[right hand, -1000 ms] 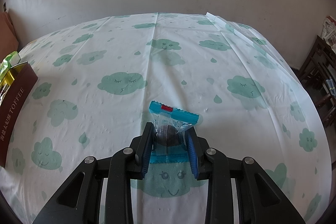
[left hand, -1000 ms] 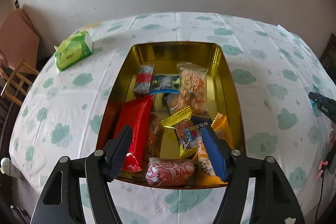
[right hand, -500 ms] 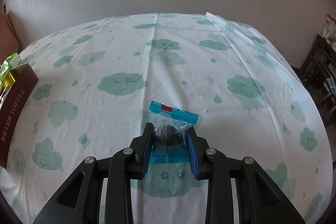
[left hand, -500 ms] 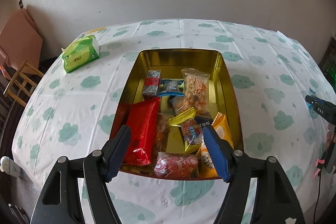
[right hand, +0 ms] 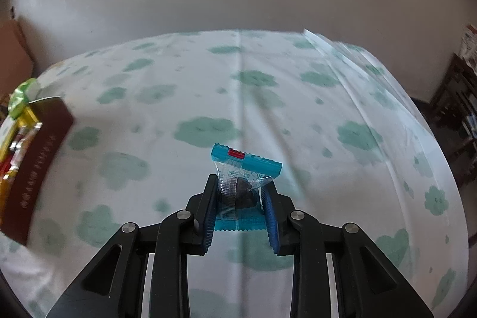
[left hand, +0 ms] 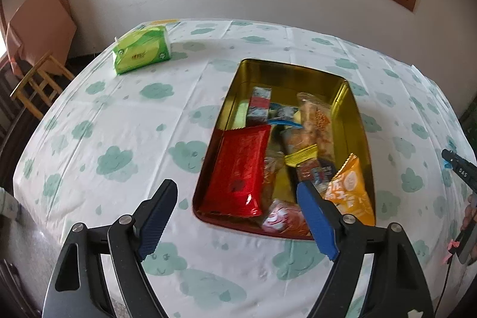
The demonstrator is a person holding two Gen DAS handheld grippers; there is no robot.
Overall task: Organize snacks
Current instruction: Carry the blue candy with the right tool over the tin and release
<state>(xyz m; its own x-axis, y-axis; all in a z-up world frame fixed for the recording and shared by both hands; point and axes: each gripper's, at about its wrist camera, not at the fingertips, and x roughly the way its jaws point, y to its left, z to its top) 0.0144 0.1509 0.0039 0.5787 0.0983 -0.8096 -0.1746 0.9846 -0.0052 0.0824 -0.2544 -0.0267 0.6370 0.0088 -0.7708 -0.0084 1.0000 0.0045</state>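
A gold tin [left hand: 356, 121] on the cloud-print tablecloth holds several snack packets, among them a large red packet [left hand: 240, 169] and an orange one [left hand: 348, 189]. My left gripper [left hand: 235, 221] is open and empty, above the tin's near left corner. My right gripper [right hand: 238, 212] is shut on a small clear snack packet with blue ends [right hand: 241, 178], held above the cloth. The tin's brown outer wall [right hand: 32, 169] shows at the left edge of the right wrist view. The right gripper's tip [left hand: 457, 167] shows at the far right of the left wrist view.
A green tissue pack [left hand: 141, 52] lies at the table's far left corner. A wooden chair [left hand: 38, 84] and cardboard [left hand: 38, 20] stand beyond the left edge. A dark shelf [right hand: 459, 106] stands right of the table. The wall and window are behind.
My left gripper has drawn back and shifted left, so the tin now sits to its right. My right gripper has lifted the blue packet off the cloth and tilted up.
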